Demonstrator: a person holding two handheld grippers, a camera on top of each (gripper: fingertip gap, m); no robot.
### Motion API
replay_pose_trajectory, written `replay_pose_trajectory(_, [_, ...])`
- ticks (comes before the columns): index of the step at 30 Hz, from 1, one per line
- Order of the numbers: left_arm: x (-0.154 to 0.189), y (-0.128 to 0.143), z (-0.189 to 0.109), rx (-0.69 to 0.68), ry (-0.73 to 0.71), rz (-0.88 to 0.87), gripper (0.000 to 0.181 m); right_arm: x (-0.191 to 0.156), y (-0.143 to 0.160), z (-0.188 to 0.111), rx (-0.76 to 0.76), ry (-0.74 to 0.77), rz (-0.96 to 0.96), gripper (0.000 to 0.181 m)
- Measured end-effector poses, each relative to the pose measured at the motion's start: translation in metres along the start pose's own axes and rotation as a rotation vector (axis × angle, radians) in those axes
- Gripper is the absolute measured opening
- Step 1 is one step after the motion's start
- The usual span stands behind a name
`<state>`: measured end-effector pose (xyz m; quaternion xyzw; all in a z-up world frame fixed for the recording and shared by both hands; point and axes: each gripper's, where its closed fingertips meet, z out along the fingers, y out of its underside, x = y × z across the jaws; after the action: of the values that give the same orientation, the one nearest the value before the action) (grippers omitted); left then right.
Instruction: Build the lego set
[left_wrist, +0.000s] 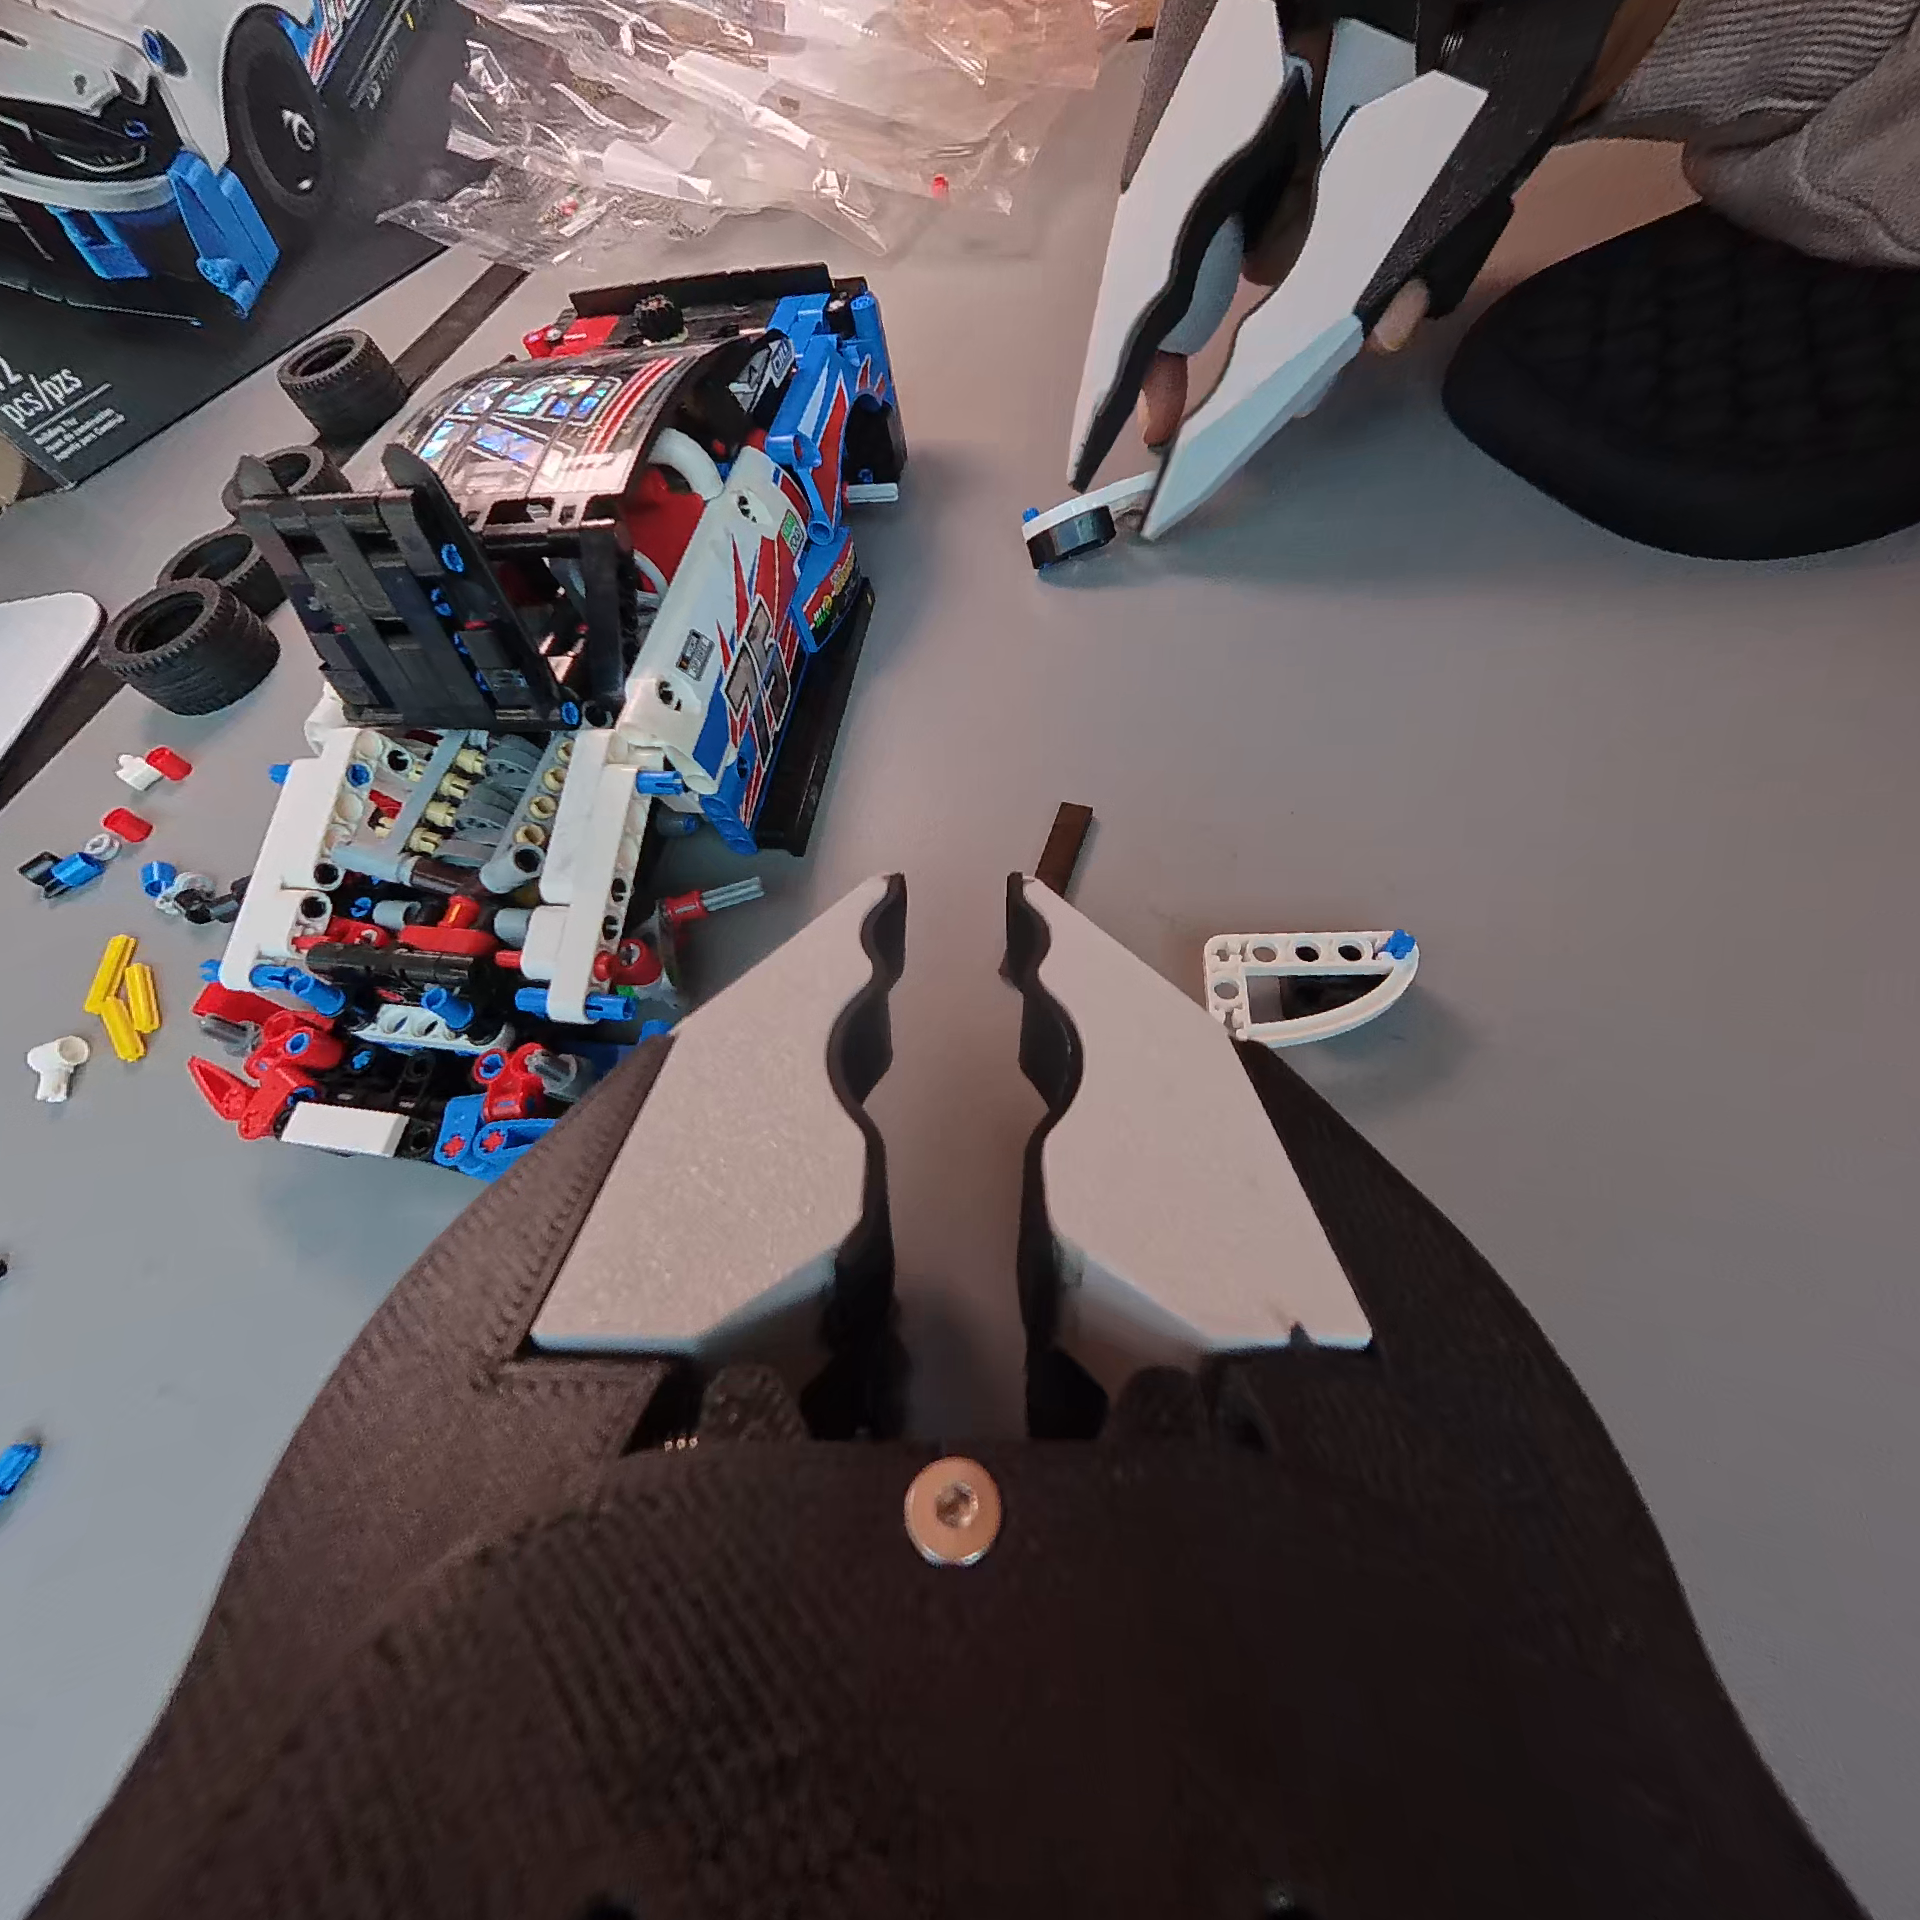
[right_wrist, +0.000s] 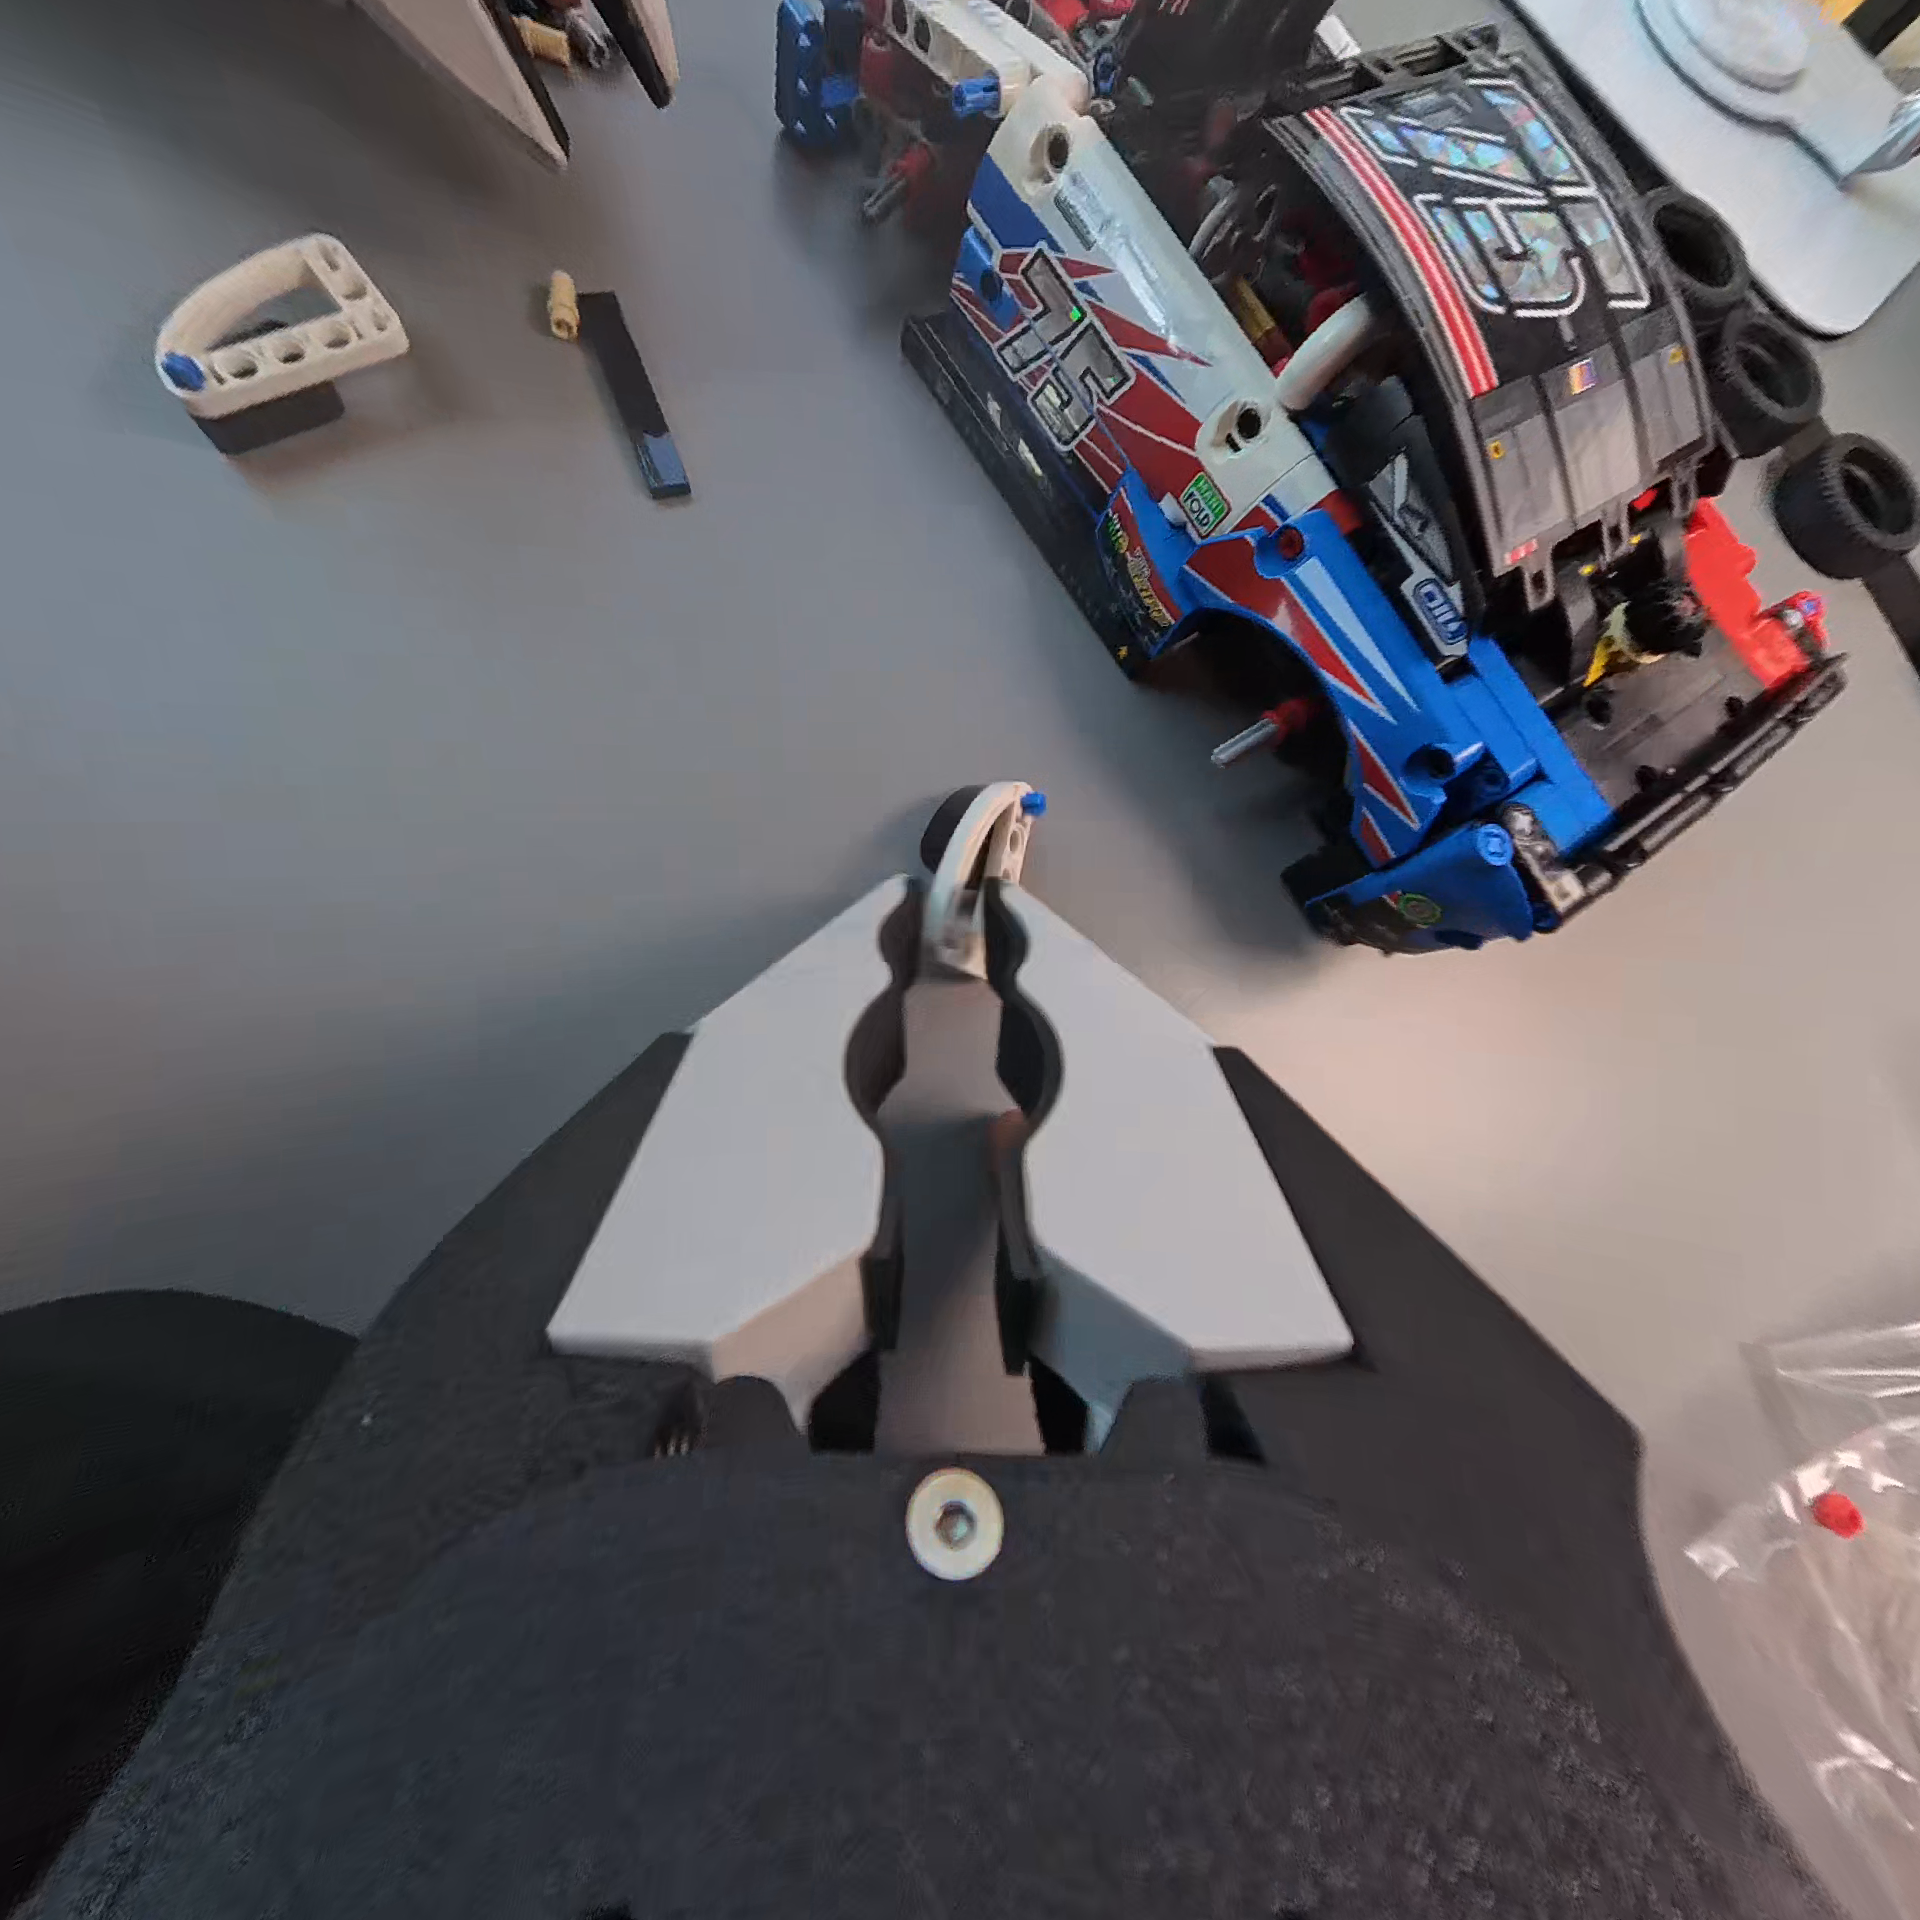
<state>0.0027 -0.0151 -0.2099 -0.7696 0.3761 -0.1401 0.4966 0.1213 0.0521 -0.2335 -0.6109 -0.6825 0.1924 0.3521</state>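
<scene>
Grey surface (left_wrist: 1351, 727) held the half-built lego car (left_wrist: 582, 675). Left gripper (left_wrist: 954, 904) hung empty, fingers apart. Right gripper (right_wrist: 954, 914) pinched only the end of a small white curved piece (right_wrist: 977, 852); it could twist and slip out.

Both grippers, the left gripper (left_wrist: 954, 914) and right gripper (right_wrist: 951, 914), are showing ribbed black bodies, pale grey wedge fingers (left_wrist: 748, 1122) with wavy black pads, and one silver screw (left_wrist: 953, 1509) at 6 o'clock.
</scene>
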Motion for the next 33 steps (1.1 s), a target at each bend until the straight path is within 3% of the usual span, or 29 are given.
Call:
replay_pose_trajectory(3, [0.000,-0.001,0.000,0.007,0.004,0.003,0.017,-0.003,-0.011,-0.003,0.046,-0.023,0.043,0.002])
replay_pose_trajectory(6, [0.008,-0.009,-0.003,0.054,0.052,0.006,0.020,-0.025,-0.045,-0.016,0.222,-0.256,0.255,0.001])
replay_pose_trajectory(10, [0.029,-0.021,-0.006,0.119,0.156,0.054,0.026,-0.056,-0.070,-0.016,0.271,-0.595,0.610,0.001])
replay_pose_trajectory(13, [0.049,-0.024,-0.007,0.138,0.223,0.131,0.030,-0.081,-0.070,-0.006,0.185,-0.729,0.659,0.001])
replay_pose_trajectory(18, [0.071,-0.031,-0.006,0.161,0.233,0.273,0.034,-0.100,-0.096,-0.010,0.252,-0.880,0.724,0.001])
replay_pose_trajectory(20, [0.073,-0.033,-0.006,0.168,0.215,0.318,0.019,-0.105,-0.097,-0.007,0.240,-0.904,0.736,0.001])
replay_pose_trajectory(23, [0.072,-0.033,-0.009,0.156,0.223,0.315,0.017,-0.100,-0.097,-0.003,0.250,-0.881,0.759,0.005])
replay_pose_trajectory(27, [0.061,-0.032,-0.014,0.145,0.276,0.148,0.017,-0.087,-0.099,-0.003,0.314,-0.803,0.717,0.016])
replay_pose_trajectory(33, [0.036,-0.040,-0.022,0.199,0.323,-0.143,0.017,-0.080,-0.103,-0.003,0.402,-0.554,0.399,0.022])
